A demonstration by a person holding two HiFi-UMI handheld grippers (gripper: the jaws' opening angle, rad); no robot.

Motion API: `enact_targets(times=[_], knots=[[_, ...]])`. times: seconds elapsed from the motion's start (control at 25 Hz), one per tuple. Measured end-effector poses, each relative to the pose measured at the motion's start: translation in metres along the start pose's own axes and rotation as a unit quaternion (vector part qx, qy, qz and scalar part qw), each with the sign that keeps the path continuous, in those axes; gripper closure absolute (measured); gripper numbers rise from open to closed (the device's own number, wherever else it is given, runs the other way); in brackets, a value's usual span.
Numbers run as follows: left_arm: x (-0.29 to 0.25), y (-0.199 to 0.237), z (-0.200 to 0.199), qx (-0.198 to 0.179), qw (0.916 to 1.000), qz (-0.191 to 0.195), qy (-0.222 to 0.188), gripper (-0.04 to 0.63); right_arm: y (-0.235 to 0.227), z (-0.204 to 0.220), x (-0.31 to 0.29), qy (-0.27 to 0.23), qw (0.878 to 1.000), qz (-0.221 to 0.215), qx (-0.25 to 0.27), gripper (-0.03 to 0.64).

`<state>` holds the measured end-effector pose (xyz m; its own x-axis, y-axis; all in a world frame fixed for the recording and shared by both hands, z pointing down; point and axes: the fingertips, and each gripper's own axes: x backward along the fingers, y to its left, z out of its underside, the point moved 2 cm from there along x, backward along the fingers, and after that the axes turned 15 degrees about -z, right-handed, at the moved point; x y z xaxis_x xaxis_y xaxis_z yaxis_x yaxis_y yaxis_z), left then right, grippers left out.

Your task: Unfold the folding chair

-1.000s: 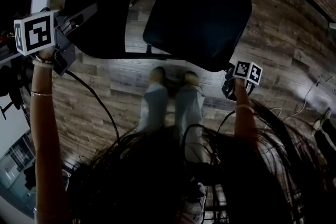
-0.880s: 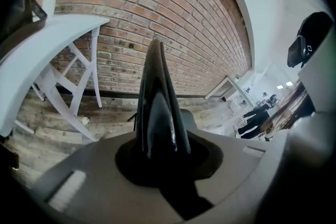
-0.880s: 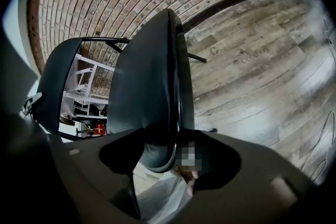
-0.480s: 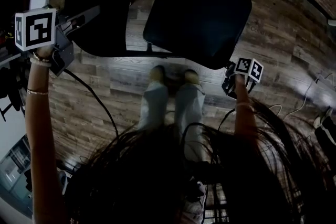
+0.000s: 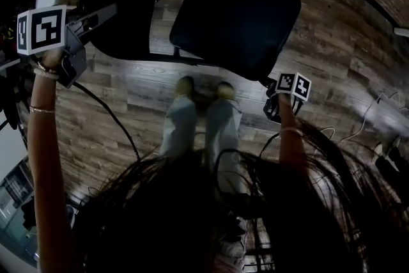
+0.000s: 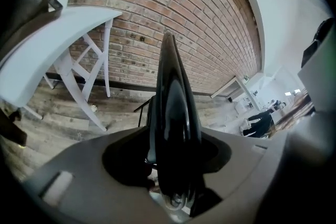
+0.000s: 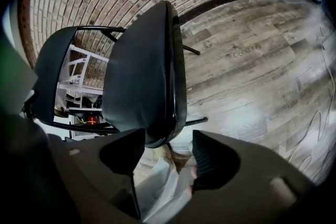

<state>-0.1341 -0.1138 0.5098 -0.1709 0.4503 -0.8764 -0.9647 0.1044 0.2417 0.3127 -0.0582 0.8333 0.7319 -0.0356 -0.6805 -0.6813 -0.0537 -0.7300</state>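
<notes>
The black folding chair stands on the wooden floor, its seat (image 5: 236, 16) to the right of its backrest (image 5: 121, 3). My left gripper (image 5: 102, 15) is at the backrest's left edge. In the left gripper view that glossy edge (image 6: 172, 113) runs end on between the jaws. My left gripper (image 6: 170, 157) has just been opening and stands open around it. My right gripper (image 5: 271, 104) is at the seat's near right corner. It is open (image 7: 167, 152), and the seat's rim (image 7: 157, 128) dips just to its tips, ungripped.
The person's legs and shoes (image 5: 201, 118) stand right below the seat. A white table (image 6: 47, 44) on slanted legs stands by the brick wall (image 6: 173, 18). A cable (image 5: 115, 118) hangs from the left gripper, and more cables (image 5: 370, 118) lie on the floor at right.
In the head view the chair and both grippers have shifted slightly left and up. The left gripper stays at the backrest's edge and the right one at the seat's corner.
</notes>
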Motion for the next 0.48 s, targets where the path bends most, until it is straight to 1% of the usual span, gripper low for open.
enact_targets(times=[0.16, 0.32, 0.48], knots=[[0.012, -0.008, 0.010, 0.028, 0.9996, 0.000, -0.002, 0.378, -0.003, 0.007, 0.009, 0.015, 1.000, 0.001, 0.009, 0.339], [0.023, 0.003, 0.032, 0.034, 0.9990, -0.029, -0.004, 0.387, 0.002, 0.004, 0.015, 0.030, 0.999, -0.001, 0.027, 0.350], [0.028, 0.004, 0.067, 0.057, 0.9972, -0.047, 0.002, 0.413, 0.010, -0.008, 0.021, 0.041, 0.998, -0.007, 0.052, 0.356]])
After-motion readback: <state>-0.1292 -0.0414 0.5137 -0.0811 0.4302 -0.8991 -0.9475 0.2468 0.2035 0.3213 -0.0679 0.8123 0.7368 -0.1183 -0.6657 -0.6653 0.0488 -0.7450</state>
